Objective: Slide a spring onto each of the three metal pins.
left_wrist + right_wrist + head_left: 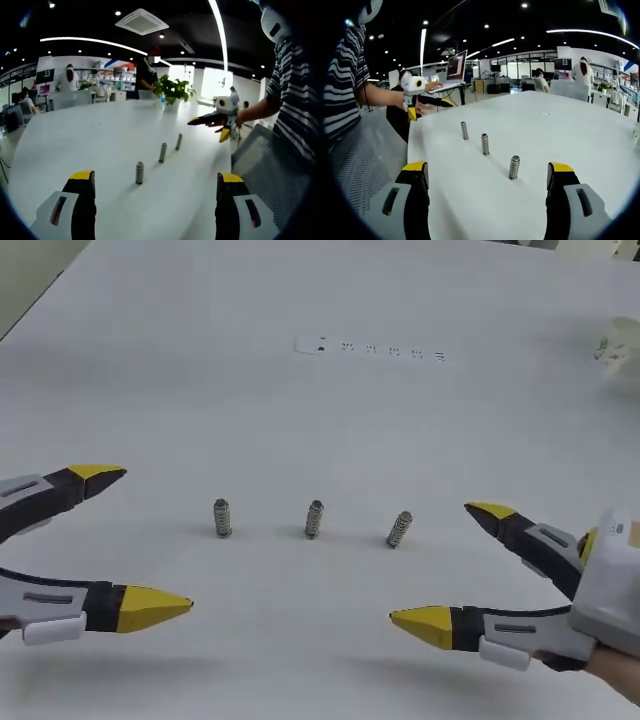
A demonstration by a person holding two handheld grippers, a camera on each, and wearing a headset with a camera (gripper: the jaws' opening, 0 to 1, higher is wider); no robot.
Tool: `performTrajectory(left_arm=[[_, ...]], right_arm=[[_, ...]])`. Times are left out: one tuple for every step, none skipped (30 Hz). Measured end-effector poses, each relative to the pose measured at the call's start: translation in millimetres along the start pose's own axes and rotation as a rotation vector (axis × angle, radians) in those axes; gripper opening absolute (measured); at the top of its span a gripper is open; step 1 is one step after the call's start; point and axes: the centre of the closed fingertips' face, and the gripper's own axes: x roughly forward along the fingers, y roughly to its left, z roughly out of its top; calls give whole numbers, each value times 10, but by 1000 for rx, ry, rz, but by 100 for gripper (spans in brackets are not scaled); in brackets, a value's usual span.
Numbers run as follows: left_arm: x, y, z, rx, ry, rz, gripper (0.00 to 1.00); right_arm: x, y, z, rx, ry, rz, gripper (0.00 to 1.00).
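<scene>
Springs (pixel 314 519) stand in a row between left tool (pixel 157 539) and right tool (pixel 430 562) — both with jaws apart.

My left gripper (pixel 157 540) runs off the left edge, and any pins inside those springs (pixel 314 519) are too small to make out tbh.

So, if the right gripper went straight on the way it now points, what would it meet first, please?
Probably the nearest pin, which carries a spring: it stands ahead of the right gripper, between the lines of its open jaws, slightly off centre. How far off is unclear.
</scene>
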Motion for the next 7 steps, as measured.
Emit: performTrajectory(left_arm=[[-11,-14,-21,-3,-3,4,98],[-19,-20,-42,-3,-2,8,98],[-30,-24,-67,-7,0,11,98],[-48,-30,-96,-16,-1,15,98],[-60,-30,-114,-20,0,18,98],[-78,-25,-140,-27,3,24,98],[-90,-25,-151,-29,3,25,98]], right_arm=[[-2,-1,-6,3,0,1,99],[-6,-3,-20,10,1,-2,99],[-10,-14,-35,12,2,-6,99],[-20,-23,-52,15,5,-11,99],[-25,-19,-56,16,7,-13,99],[-34,-17,-63,16,8,-15,99],[-39,-23,-71,18,10,-17,99]])
